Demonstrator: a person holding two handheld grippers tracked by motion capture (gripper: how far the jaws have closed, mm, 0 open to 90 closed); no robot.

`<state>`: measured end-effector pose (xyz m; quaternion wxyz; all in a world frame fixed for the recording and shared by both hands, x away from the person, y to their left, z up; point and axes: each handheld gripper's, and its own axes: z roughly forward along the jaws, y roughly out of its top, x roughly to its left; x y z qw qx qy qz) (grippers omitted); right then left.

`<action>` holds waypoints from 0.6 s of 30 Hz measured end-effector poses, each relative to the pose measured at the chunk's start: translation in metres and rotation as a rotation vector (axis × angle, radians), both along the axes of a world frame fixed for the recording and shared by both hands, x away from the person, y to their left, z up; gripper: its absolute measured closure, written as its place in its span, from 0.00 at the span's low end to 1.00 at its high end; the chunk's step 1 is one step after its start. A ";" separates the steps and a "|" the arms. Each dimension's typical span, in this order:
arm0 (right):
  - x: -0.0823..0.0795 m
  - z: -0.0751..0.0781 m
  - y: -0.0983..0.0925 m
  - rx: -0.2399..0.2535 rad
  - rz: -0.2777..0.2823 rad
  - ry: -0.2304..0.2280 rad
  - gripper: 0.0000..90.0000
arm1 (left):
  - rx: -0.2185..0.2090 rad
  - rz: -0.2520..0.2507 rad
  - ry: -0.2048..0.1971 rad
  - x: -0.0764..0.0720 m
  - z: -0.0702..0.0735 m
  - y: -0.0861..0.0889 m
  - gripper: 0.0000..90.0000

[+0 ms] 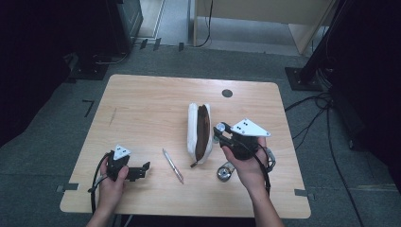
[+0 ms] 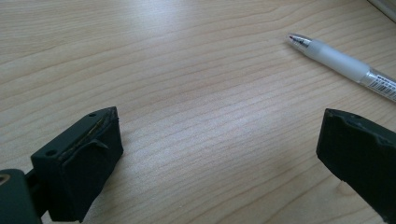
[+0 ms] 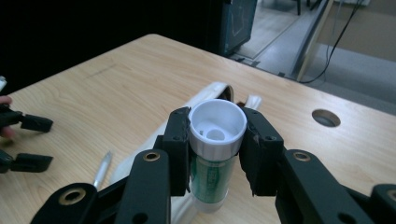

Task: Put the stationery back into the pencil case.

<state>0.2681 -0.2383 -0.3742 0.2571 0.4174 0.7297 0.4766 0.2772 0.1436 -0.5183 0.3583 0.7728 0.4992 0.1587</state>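
Note:
My right gripper (image 1: 220,135) is raised above the table beside an open white pencil case (image 1: 195,127) with a brown inside. Its jaws are shut on a glue stick (image 3: 217,127) with a white cap and a green label, held upright; the same glue stick (image 1: 220,127) is small in the high view. My left gripper (image 1: 142,170) rests low at the front left of the table, open, with nothing between its jaws (image 2: 219,144). A clear pen (image 1: 172,165) lies between the left gripper and the case, and its tip (image 2: 299,41) points toward the left gripper.
A small round metallic object (image 1: 225,173) lies on the wooden table (image 1: 142,104) under my right hand. A cable hole (image 1: 227,93) sits near the far edge. Dark stands and cables surround the table on the floor.

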 end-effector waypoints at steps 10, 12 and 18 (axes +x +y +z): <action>0.000 0.012 0.016 0.011 0.064 -0.026 0.74 | -0.004 -0.002 -0.001 0.000 0.000 0.000 0.00; 0.001 0.011 0.020 0.021 0.076 -0.016 0.74 | -0.005 -0.002 -0.001 0.000 0.000 0.000 0.00; 0.006 0.002 0.028 0.013 0.101 0.009 0.74 | -0.007 -0.003 0.001 0.000 0.000 0.000 0.00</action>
